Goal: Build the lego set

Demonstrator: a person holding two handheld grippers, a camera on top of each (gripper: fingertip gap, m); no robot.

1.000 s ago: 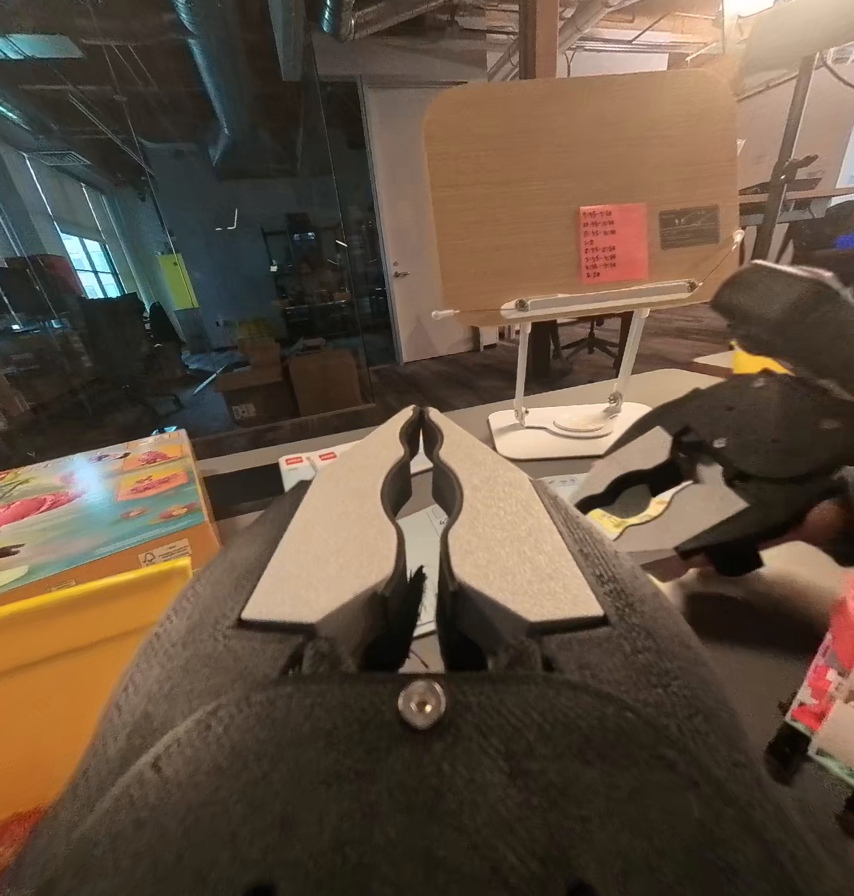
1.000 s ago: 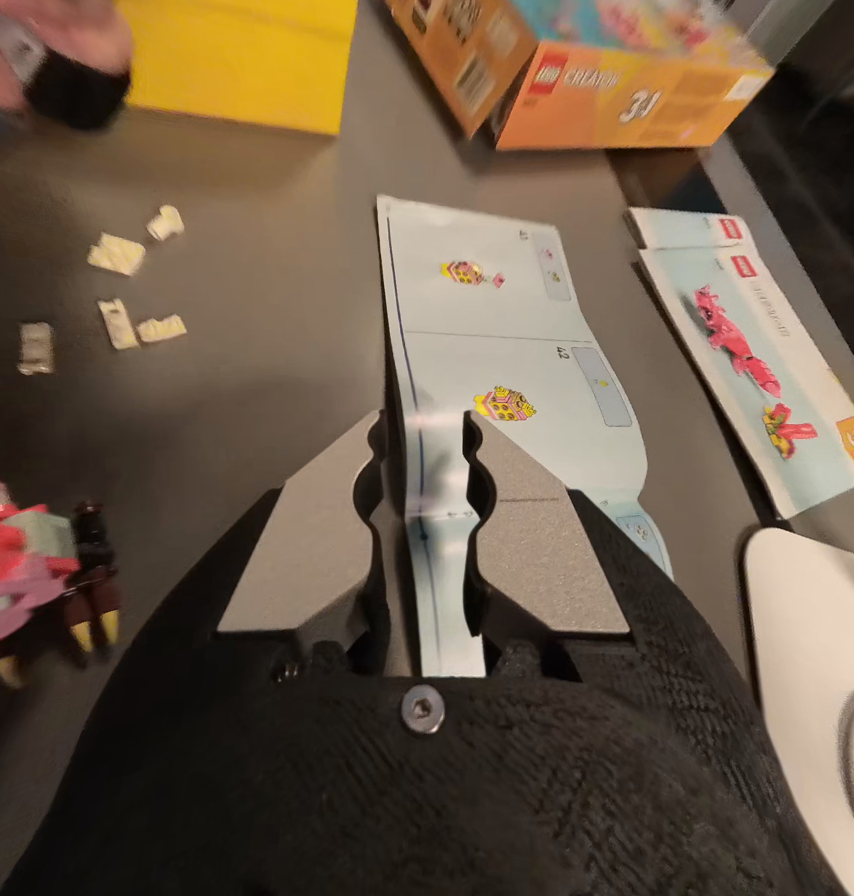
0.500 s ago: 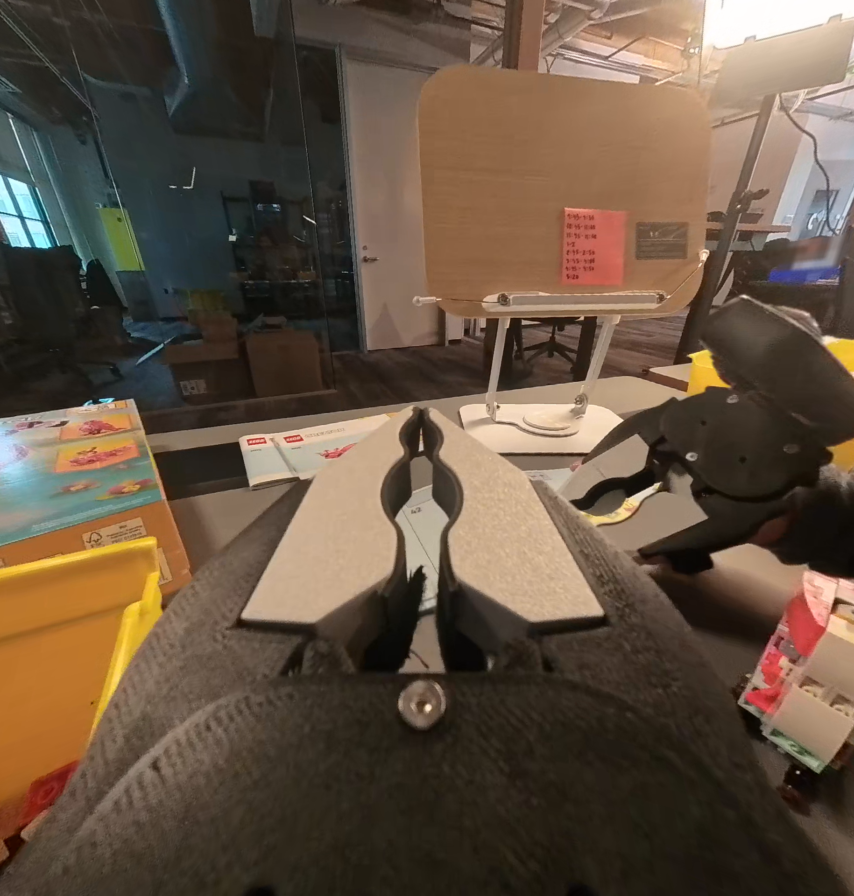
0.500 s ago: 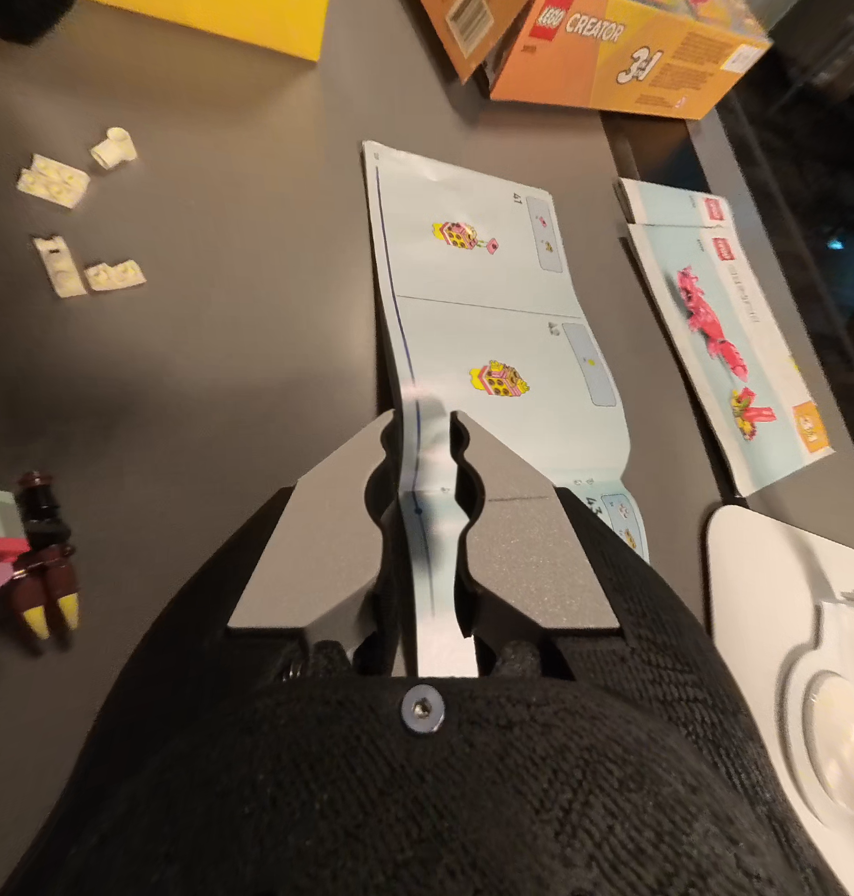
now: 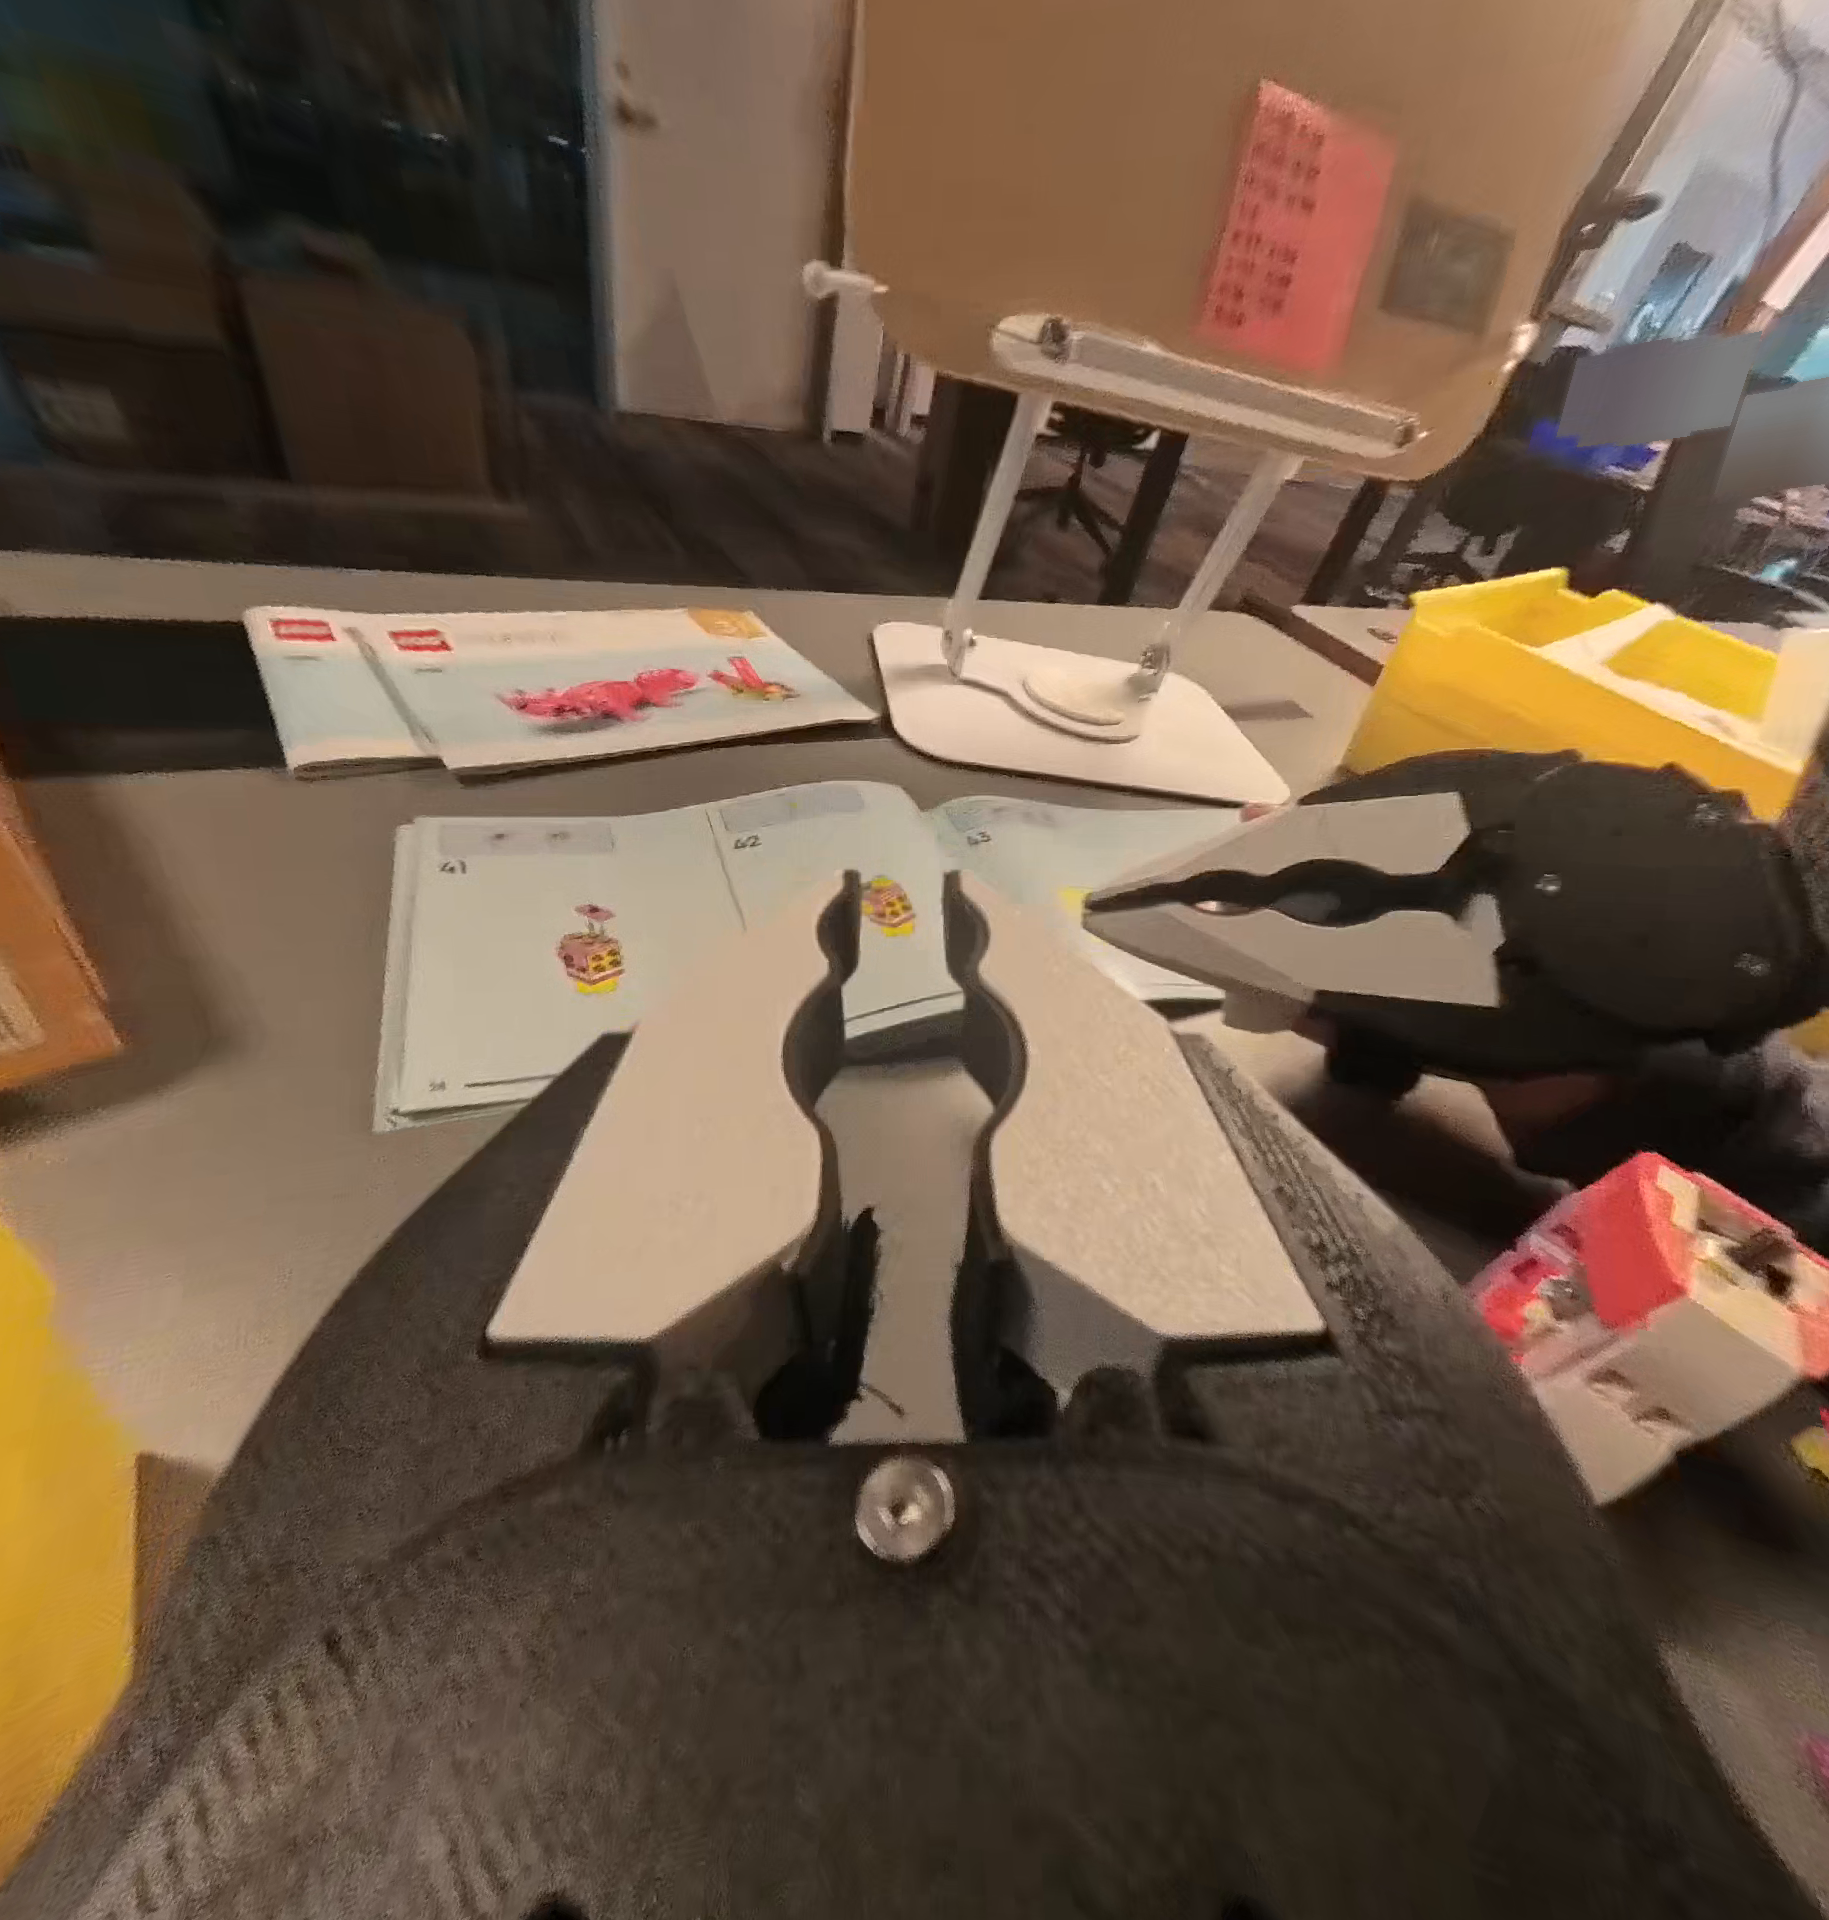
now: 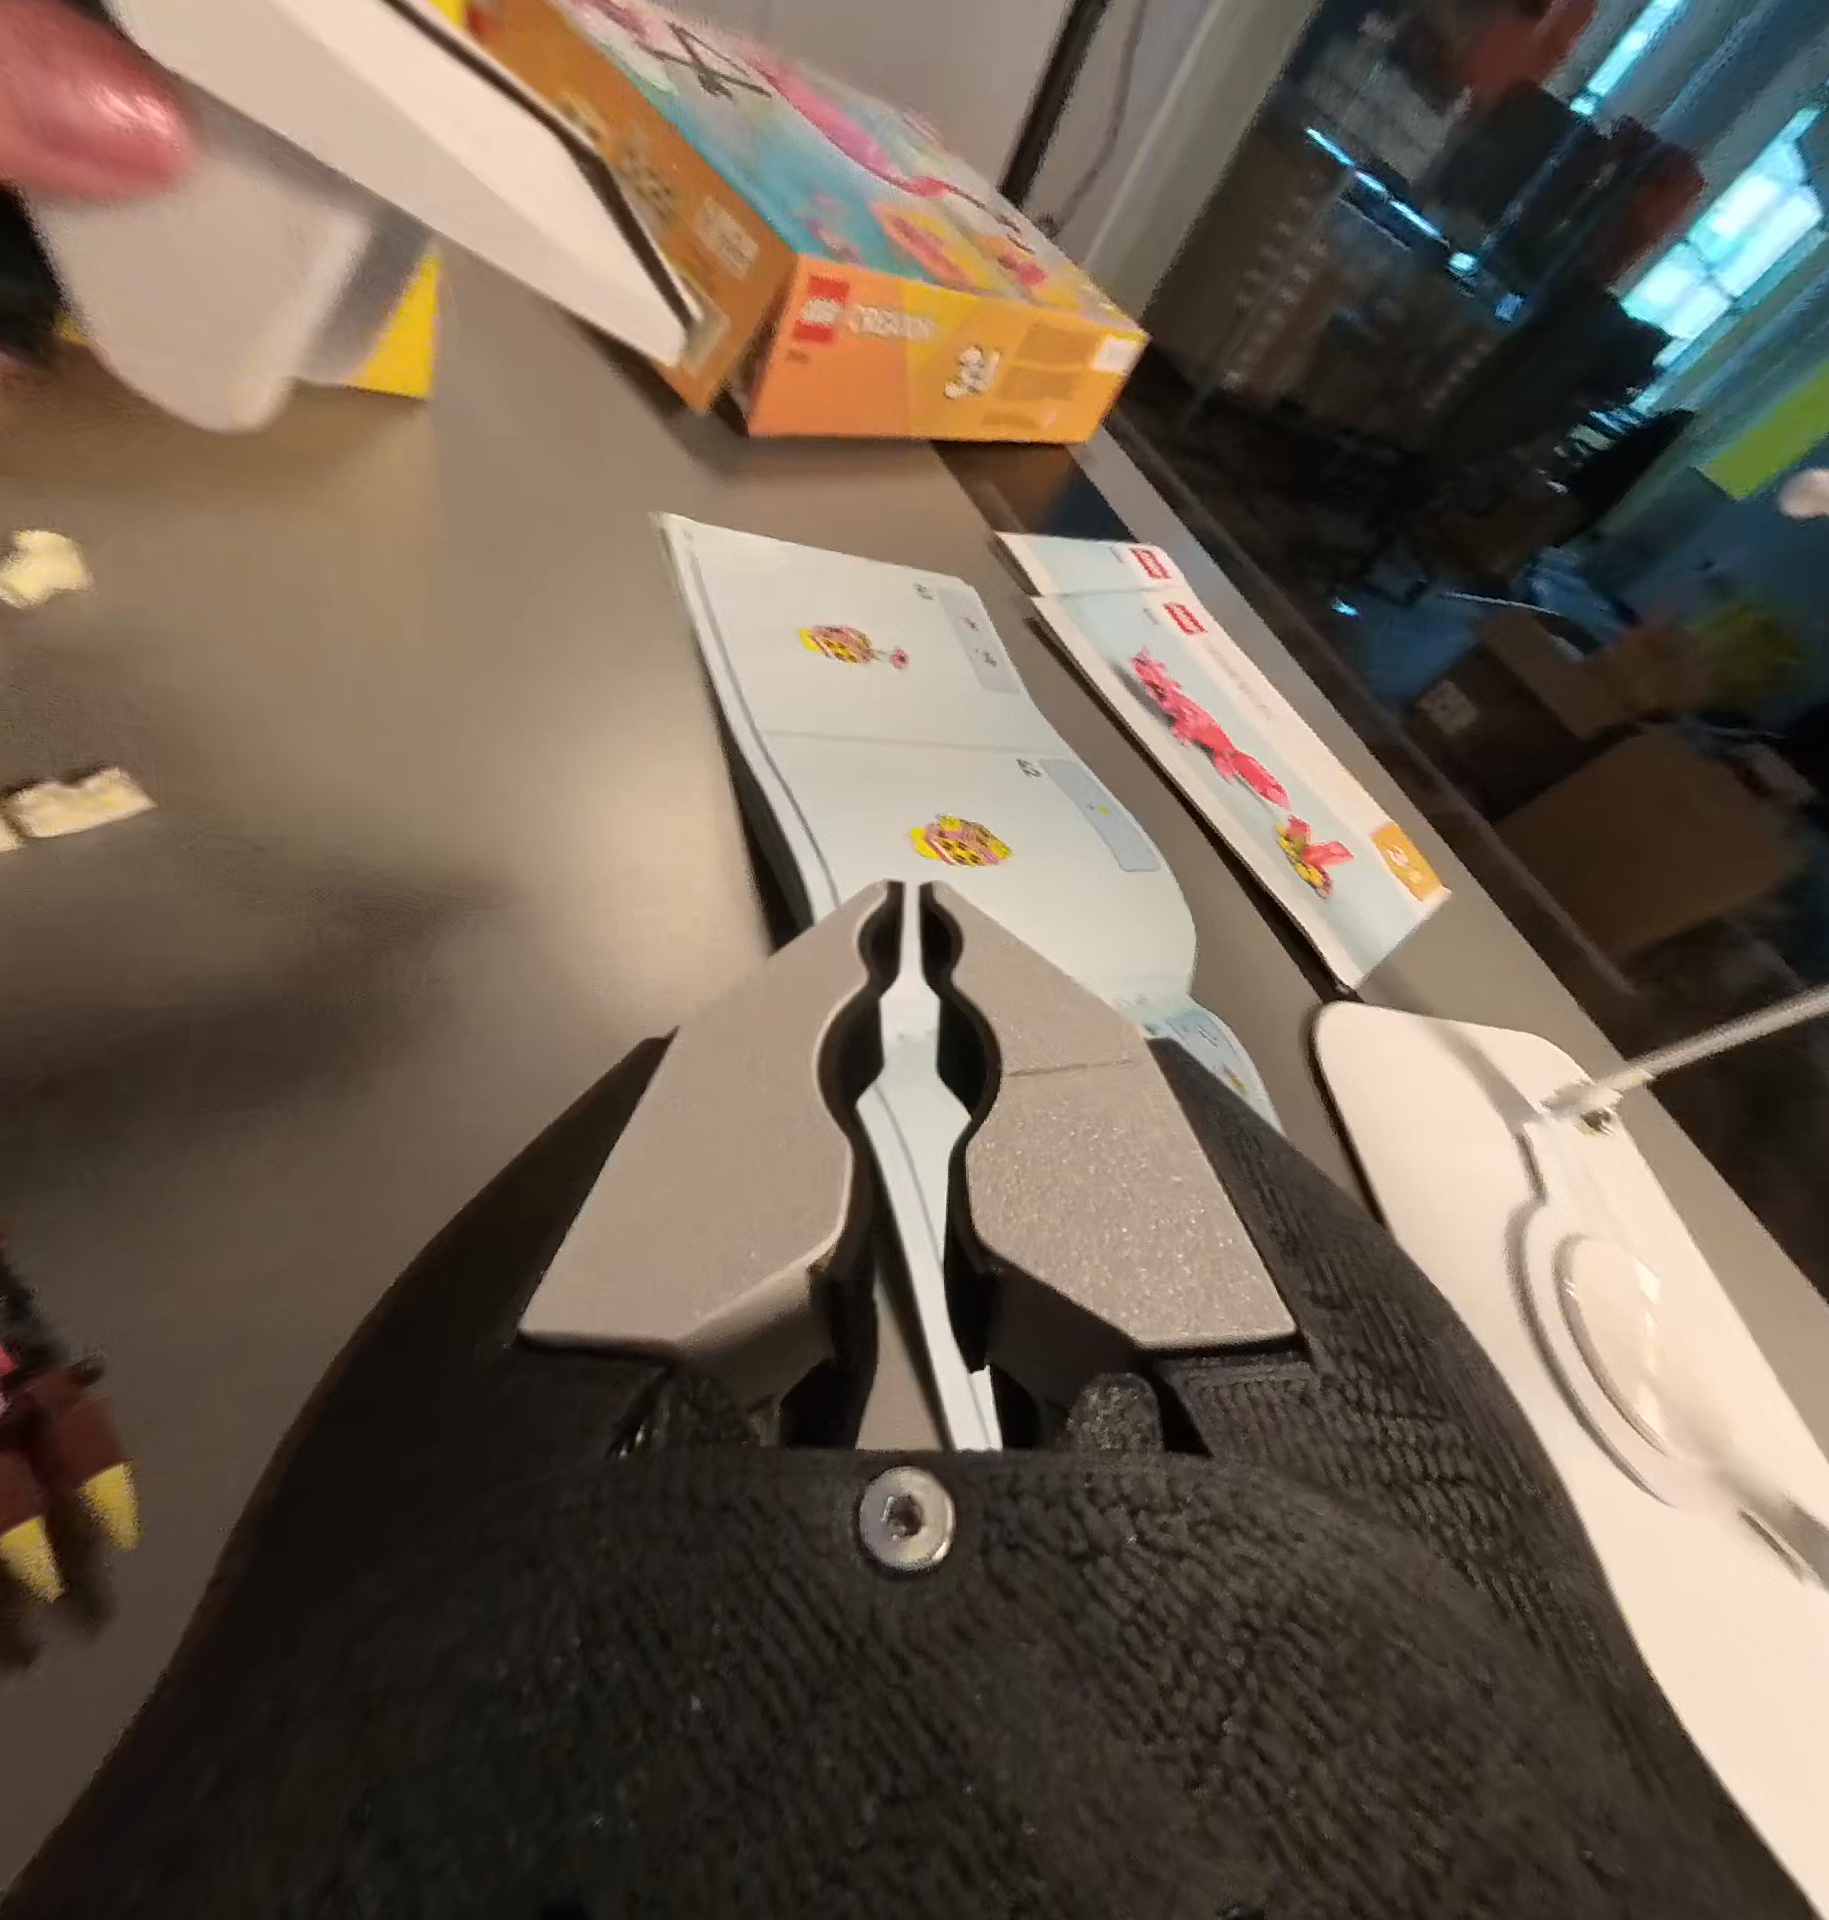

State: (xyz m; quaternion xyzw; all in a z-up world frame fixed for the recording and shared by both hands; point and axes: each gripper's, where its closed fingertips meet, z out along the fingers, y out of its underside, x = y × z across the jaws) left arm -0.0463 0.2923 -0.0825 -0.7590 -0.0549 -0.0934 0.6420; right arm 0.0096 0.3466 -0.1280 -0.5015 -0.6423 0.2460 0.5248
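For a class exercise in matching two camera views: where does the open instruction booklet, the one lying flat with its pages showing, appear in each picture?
Left wrist view: open instruction booklet at centre, just beyond the fingertips.
Right wrist view: open instruction booklet at centre, running up from the fingertips.
Shared landmark: the white stand base beside it.

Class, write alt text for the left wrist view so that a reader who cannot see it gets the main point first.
The left gripper, jaws slightly apart and holding nothing, points over an open instruction booklet on a grey table. The right gripper reaches in from the right with its jaws together above the booklet's right page. Behind stand a wooden book stand, two closed booklets and a yellow bin.
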